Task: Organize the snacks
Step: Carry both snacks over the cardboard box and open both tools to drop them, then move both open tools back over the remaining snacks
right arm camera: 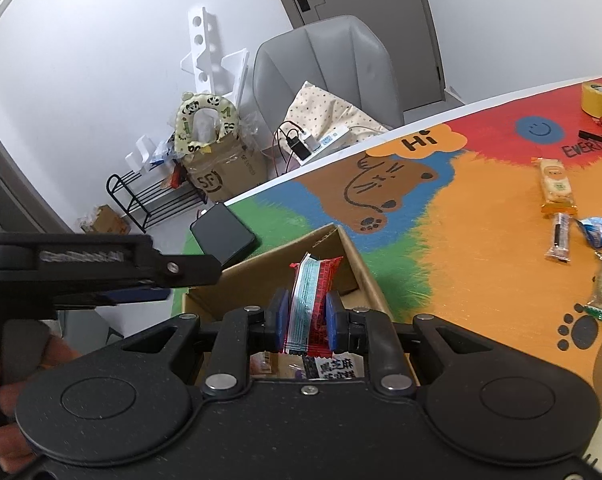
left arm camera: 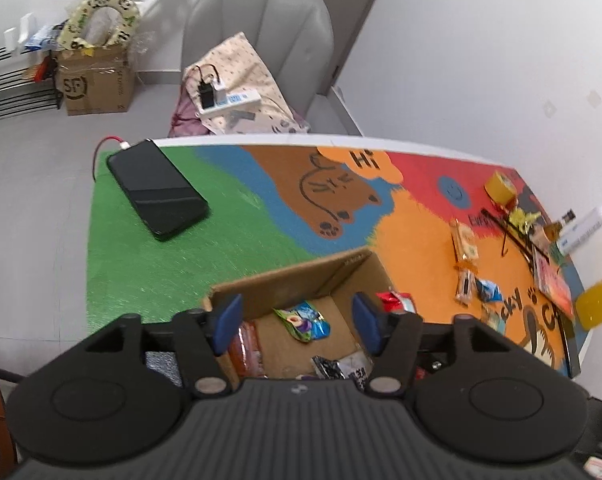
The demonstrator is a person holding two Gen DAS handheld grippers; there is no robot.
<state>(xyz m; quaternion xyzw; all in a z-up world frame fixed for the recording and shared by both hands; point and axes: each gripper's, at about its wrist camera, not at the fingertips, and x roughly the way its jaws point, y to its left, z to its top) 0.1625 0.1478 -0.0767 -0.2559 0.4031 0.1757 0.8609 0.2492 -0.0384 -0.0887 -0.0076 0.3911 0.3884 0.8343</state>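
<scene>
An open cardboard box stands on the colourful table mat; it also shows in the right wrist view. Inside lie a green-and-blue packet, an orange packet and a black-and-white packet. My left gripper is open and empty above the box. My right gripper is shut on a red-and-white snack packet, held upright over the box. That packet shows at the box's right wall in the left wrist view. Loose snacks lie on the orange area: a beige bar, a thin stick, a blue packet.
A black phone with a red cable lies on the green part of the mat. A yellow tape roll stands at the far right. A yellow bottle and a black rack stand at the table's right edge. A grey chair stands behind the table.
</scene>
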